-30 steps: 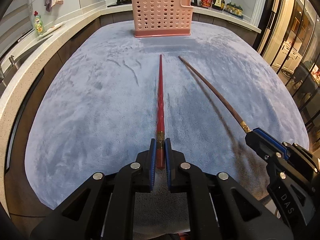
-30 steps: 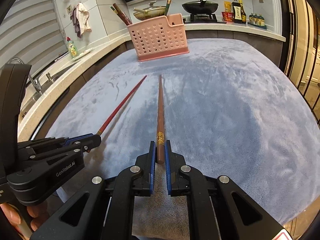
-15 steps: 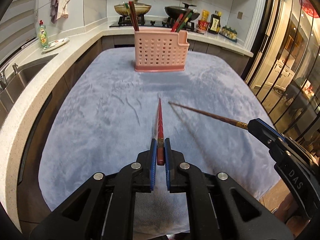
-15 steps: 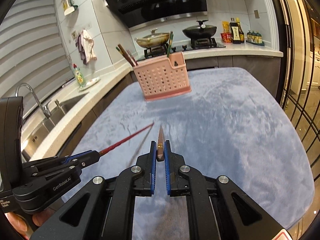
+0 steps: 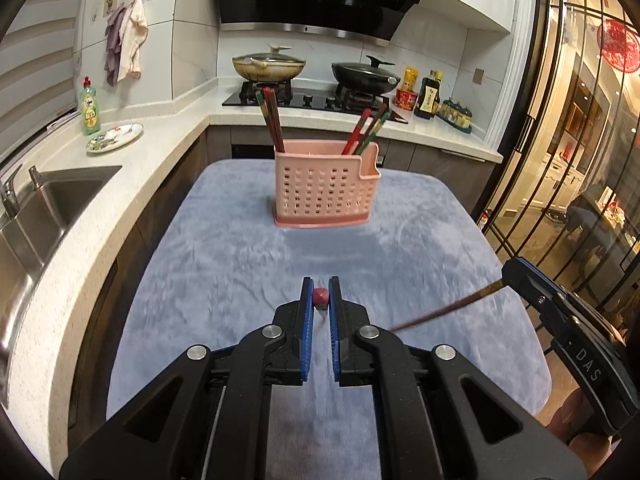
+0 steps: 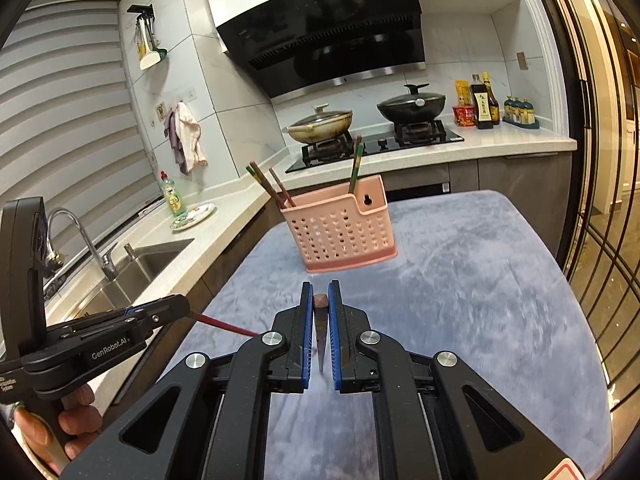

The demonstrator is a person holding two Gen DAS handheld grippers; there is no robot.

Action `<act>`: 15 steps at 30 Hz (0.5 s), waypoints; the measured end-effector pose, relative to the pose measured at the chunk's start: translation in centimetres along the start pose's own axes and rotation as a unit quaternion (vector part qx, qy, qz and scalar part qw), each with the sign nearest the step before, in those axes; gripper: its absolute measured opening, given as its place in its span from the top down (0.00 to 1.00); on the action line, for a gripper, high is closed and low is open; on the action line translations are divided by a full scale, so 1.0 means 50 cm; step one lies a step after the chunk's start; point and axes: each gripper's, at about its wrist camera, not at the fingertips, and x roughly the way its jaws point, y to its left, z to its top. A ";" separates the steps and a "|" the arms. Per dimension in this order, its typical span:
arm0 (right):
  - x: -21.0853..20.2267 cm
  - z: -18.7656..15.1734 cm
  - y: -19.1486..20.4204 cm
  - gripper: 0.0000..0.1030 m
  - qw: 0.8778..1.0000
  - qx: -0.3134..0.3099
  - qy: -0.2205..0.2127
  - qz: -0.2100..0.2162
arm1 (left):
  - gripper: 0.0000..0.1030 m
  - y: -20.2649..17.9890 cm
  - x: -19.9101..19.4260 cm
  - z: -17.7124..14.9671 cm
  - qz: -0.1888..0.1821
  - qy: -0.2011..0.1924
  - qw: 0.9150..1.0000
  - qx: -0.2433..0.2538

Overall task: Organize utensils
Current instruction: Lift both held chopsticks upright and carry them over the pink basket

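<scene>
The red chopstick sits clamped between the blue pads of the left gripper, seen almost end-on in that gripper's own view. From the right wrist view its shaft slants down toward four o'clock, so its long axis hangs tip-low off the cloth. The brown chopstick is pinched the same way in the right gripper, blunt end up at twelve, point dropping toward six. From the left view it runs toward eight o'clock. The pink holder stands at twelve o'clock from both sets of fingers, well apart, on the blue cloth. Neither hand looks clearly nearer. Both sticks likely need carrying forward and setting upright above its open top.
</scene>
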 end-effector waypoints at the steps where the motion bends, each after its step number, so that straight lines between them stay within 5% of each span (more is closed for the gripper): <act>1: 0.007 0.015 0.000 0.93 1.000 -0.001 -0.003 0.001 | 0.93 0.002 0.004 0.020 -0.002 -0.004 1.000 -0.001; 15: 0.110 0.295 0.006 0.93 0.995 -0.010 -0.097 0.021 | 0.93 0.013 0.021 0.299 0.002 -0.100 0.995 -0.001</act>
